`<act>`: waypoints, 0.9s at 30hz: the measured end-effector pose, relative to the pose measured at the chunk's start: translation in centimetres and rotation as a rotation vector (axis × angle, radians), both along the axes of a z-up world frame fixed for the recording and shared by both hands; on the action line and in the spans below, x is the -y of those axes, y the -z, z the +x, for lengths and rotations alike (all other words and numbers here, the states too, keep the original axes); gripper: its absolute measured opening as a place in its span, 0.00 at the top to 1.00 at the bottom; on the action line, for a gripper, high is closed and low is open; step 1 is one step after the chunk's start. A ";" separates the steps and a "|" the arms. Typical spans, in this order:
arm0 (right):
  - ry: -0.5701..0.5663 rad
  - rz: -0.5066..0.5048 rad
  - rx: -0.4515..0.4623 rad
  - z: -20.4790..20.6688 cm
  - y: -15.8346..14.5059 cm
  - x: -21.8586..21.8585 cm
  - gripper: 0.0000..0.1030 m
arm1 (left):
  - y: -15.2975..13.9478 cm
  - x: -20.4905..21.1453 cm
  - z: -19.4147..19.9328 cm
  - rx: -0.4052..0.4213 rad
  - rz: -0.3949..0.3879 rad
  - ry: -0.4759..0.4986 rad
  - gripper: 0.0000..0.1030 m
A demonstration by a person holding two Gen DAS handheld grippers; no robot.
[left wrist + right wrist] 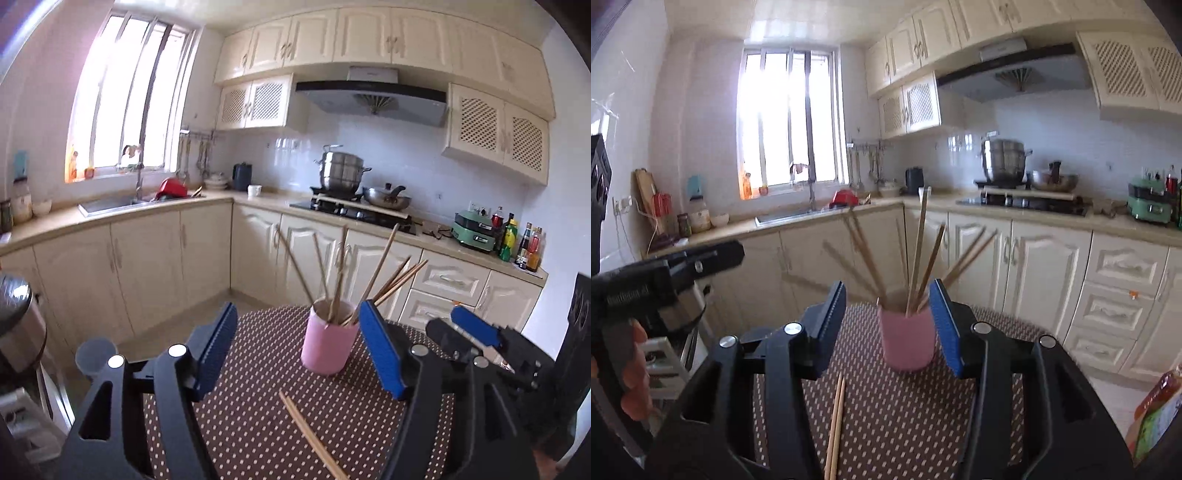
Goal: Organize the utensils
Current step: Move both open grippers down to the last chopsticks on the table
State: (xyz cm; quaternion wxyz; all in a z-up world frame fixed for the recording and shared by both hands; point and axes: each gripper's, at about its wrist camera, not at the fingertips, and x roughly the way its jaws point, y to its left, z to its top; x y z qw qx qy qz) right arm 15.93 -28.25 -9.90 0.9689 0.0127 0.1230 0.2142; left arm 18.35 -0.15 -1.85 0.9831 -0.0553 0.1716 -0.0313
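my left tongs [298, 347]: released, nothing between | my right tongs [888, 328]: released, nothing gripped | cup [328, 341]: upright mid-surface [258, 424], sticks [341, 266] fanned tips-up | loose pair [312, 437]: flat before cup, side by side, long axis toward cup, between the tongs

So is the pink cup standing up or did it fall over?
Standing up. The pink cup sits on its base on the dotted tablecloth, mouth facing up, with chopsticks poking out the top.
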 end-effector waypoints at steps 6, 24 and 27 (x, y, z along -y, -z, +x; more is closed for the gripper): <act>-0.007 -0.027 -0.081 -0.1 3.2 -0.8 0.54 | 3.3 -1.1 0.5 -0.086 -0.035 -0.026 0.35; -0.091 -0.239 -0.522 4.9 13.5 -6.5 0.55 | 14.5 -4.4 5.8 -0.433 -0.129 -0.015 0.35; -0.098 -0.249 -0.548 5.6 13.9 -7.0 0.55 | 15.0 -4.8 6.2 -0.441 -0.135 -0.016 0.35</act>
